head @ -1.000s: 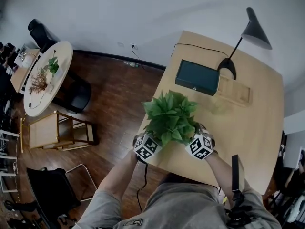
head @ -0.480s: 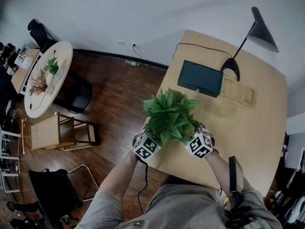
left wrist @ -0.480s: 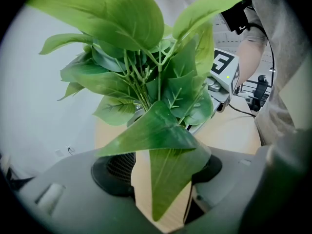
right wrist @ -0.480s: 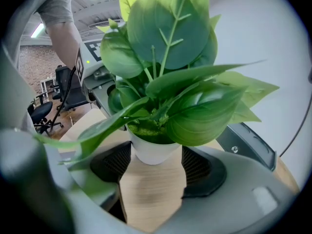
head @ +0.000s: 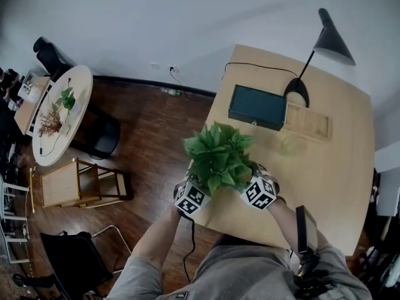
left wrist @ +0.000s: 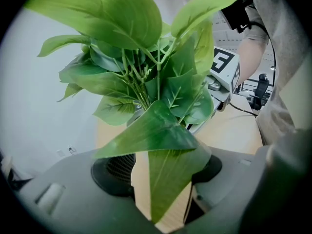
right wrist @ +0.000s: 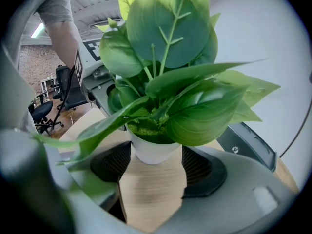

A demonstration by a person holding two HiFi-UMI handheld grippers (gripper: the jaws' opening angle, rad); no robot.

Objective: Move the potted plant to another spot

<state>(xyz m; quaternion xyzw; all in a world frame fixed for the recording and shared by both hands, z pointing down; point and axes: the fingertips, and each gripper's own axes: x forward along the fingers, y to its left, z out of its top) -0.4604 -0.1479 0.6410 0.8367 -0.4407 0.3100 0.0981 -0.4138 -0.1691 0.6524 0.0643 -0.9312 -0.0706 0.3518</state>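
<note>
- Found the right gripper (right wrist: 156, 161) at the near edge of the wooden desk (head: 325, 174), jaws spread wide and closed at their far ends on the potted plant (right wrist: 161, 96), pads against its white pot (right wrist: 153, 152).
- Found the left gripper (left wrist: 165, 174) by the desk's near left corner, jaws wide apart too, with a drooping leaf (left wrist: 161, 145) across the gap; could not tell whether its pads met the pot.
- Saw the plant upright between the two grippers, just inside the desk's left edge near that corner.
- Noted a dark green case (head: 257, 107) farther along the left edge, well apart from the plant.
- Noted a shallow wooden tray (head: 306, 122) just beside the case, on the side away from the left edge.
- Spotted a black desk lamp (head: 297, 92) behind both, base near the far edge, shade tipped toward the far right corner.
- Made out a round white table (head: 59, 114) on the wooden floor, well off the desk's left edge.
</note>
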